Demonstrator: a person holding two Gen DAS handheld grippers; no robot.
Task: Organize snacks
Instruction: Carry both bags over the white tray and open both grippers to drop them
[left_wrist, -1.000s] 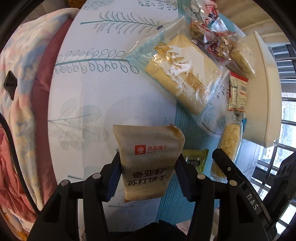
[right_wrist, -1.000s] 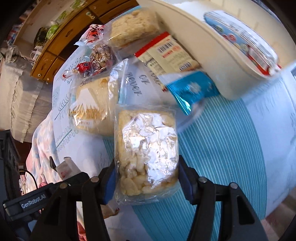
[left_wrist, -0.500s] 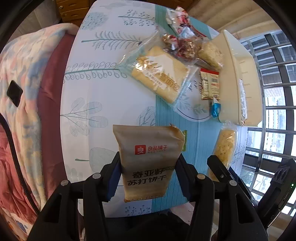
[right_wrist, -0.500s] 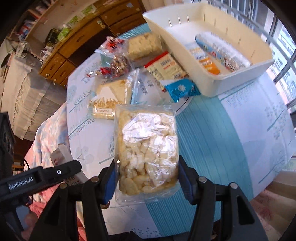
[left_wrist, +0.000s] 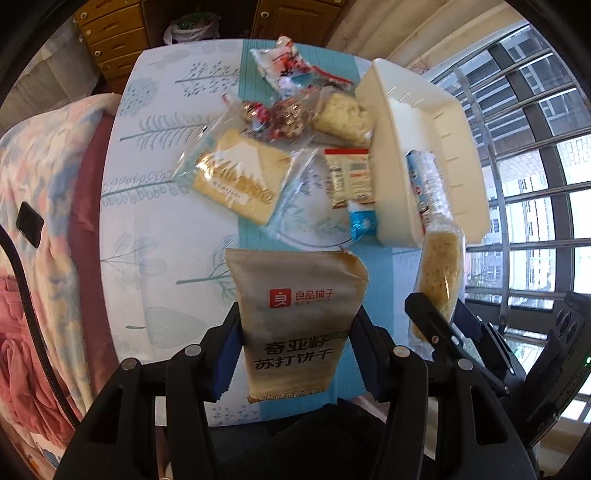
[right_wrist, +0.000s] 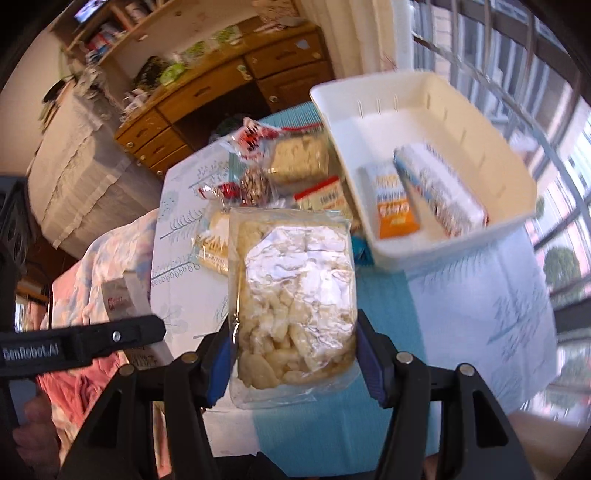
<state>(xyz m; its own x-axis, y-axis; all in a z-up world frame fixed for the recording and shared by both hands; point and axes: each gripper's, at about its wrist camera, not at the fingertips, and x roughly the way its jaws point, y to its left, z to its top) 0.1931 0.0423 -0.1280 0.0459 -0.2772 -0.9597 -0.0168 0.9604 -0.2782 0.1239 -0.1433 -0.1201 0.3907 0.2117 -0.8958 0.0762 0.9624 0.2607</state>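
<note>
My left gripper (left_wrist: 293, 345) is shut on a tan cracker packet (left_wrist: 299, 317) with a red logo, held well above the table. My right gripper (right_wrist: 291, 354) is shut on a clear bag of pale puffed snacks (right_wrist: 293, 291); that bag (left_wrist: 441, 273) also shows at the right of the left wrist view. A white plastic basket (right_wrist: 448, 254) stands at the table's right side with an orange packet (right_wrist: 393, 206) and a long blue-and-white packet (right_wrist: 439, 192) inside. Loose snacks lie beside it: a bread bag with a mountain print (left_wrist: 240, 177), a red-and-clear candy bag (left_wrist: 280, 118), a red-topped sachet (left_wrist: 349, 177).
The table wears a white leaf-print cloth (left_wrist: 147, 206) with a teal stripe. A floral blanket (left_wrist: 40, 177) lies off its left edge. Wooden drawers (right_wrist: 221, 99) stand behind the table, and barred windows (left_wrist: 528, 155) at the right. A small blue packet (left_wrist: 362, 221) leans by the basket.
Both grippers have risen with their packets still held, so the table and basket look smaller and farther. The basket's inside has come into the right wrist view.
</note>
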